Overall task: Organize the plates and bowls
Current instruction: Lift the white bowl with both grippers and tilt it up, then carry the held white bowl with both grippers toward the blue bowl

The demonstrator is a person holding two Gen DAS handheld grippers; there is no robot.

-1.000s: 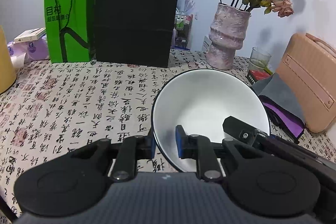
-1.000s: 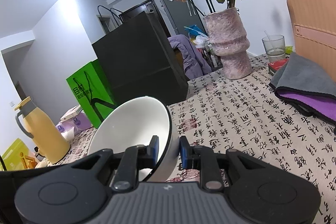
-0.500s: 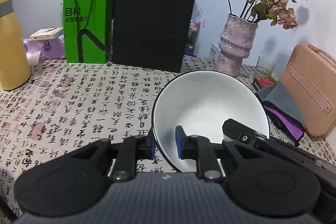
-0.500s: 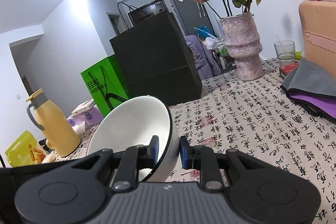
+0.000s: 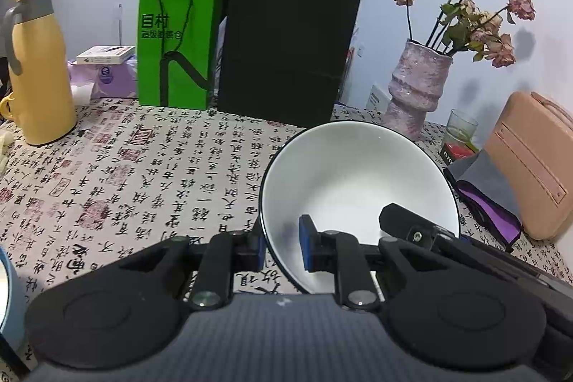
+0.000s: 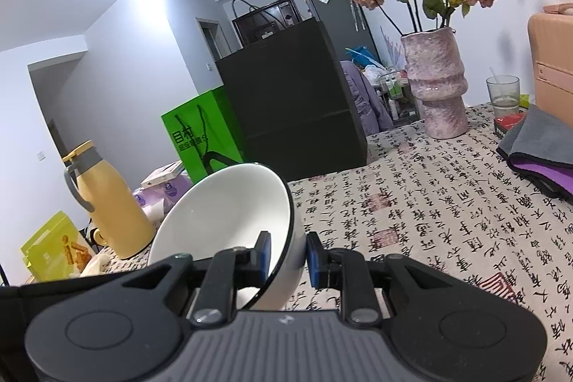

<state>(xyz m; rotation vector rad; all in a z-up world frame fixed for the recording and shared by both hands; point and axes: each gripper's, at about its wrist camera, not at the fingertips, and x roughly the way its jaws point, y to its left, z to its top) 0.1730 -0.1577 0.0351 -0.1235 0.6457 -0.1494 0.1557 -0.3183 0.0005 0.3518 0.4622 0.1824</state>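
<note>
Calligraphy-print tablecloth (image 5: pixel 150 174) under white walls (image 6: pixel 118 67)

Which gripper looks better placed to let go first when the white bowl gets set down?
Probably neither: left gripper and right gripper each clamp the white bowl by opposite rim walls. Its landing spot isn't visible, so no side is favoured.
</note>
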